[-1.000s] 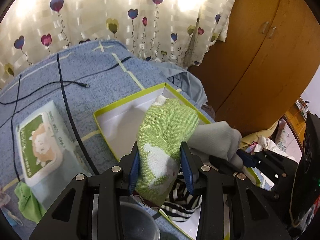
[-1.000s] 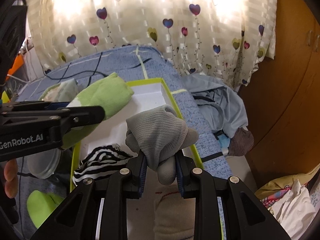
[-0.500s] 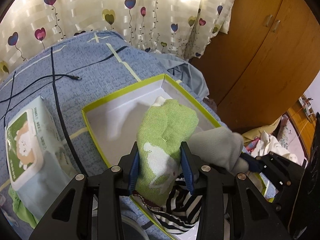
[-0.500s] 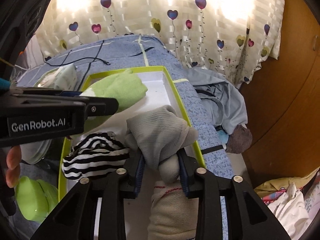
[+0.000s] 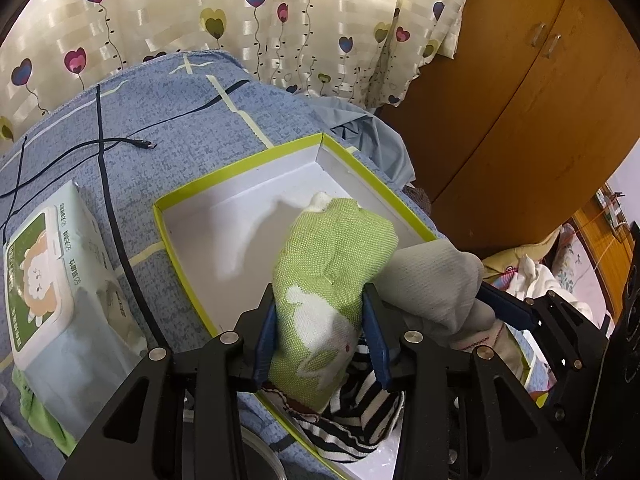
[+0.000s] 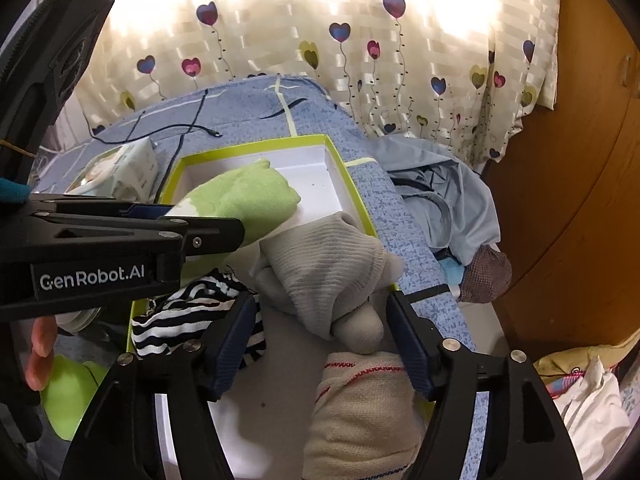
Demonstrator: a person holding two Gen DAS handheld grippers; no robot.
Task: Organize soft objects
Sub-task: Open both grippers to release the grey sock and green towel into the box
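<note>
A white box with a yellow-green rim [image 5: 240, 168] [image 6: 352, 184] lies on the blue bed. My left gripper [image 5: 324, 332] is shut on a rolled green sock [image 5: 332, 280] [image 6: 248, 200] and holds it over the box. My right gripper [image 6: 320, 332] is open, its jaws wide apart on either side of a rolled grey sock [image 6: 328, 268] [image 5: 432, 280] that rests in the box. A black-and-white striped sock [image 6: 192, 312] [image 5: 352, 412] and a beige sock [image 6: 360, 408] also lie in the box.
A wet-wipes pack [image 5: 52, 284] lies left of the box, with black cables [image 5: 100, 148] beyond it. A blue garment [image 6: 444, 192] is bunched at the bed's right edge. A wooden wardrobe [image 5: 520, 100] stands to the right. A curtain [image 6: 320, 40] hangs behind.
My right gripper has opened and let go of the grey sock, which now rests in the box. My left gripper still grips the green sock, moved slightly farther over the box.
</note>
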